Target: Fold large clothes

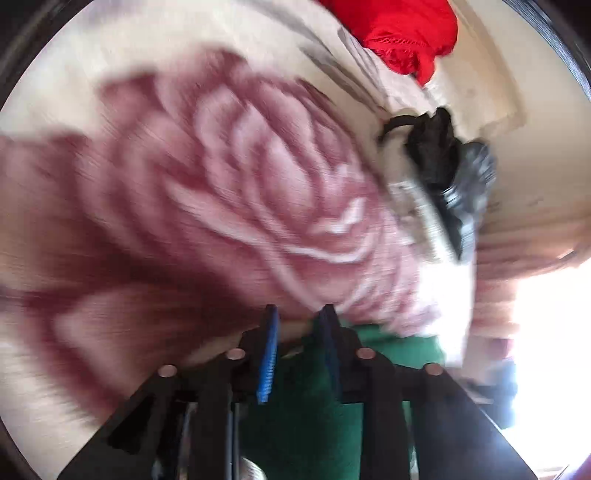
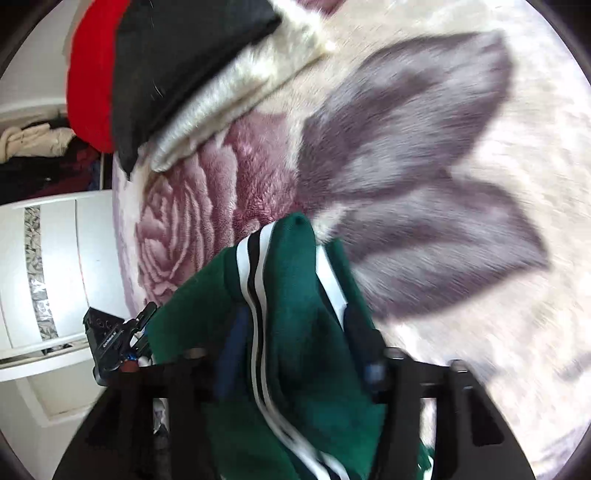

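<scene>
A dark green garment (image 2: 295, 332) with white and black stripes is bunched between the fingers of my right gripper (image 2: 295, 325), which is shut on it above a plush rose-patterned blanket (image 2: 207, 206). In the left wrist view the same green garment (image 1: 306, 398) hangs between and under the blue-padded fingers of my left gripper (image 1: 299, 325), which is shut on it. The left view is blurred by motion. My left gripper also shows at the lower left of the right wrist view (image 2: 114, 332).
A red garment (image 1: 402, 33) and a black item (image 1: 439, 155) lie on the blanket (image 1: 221, 184) farther off. In the right view a red and black folded pile (image 2: 147, 66) lies on a cream fleece (image 2: 236, 85). A white cabinet (image 2: 55, 273) stands at the left.
</scene>
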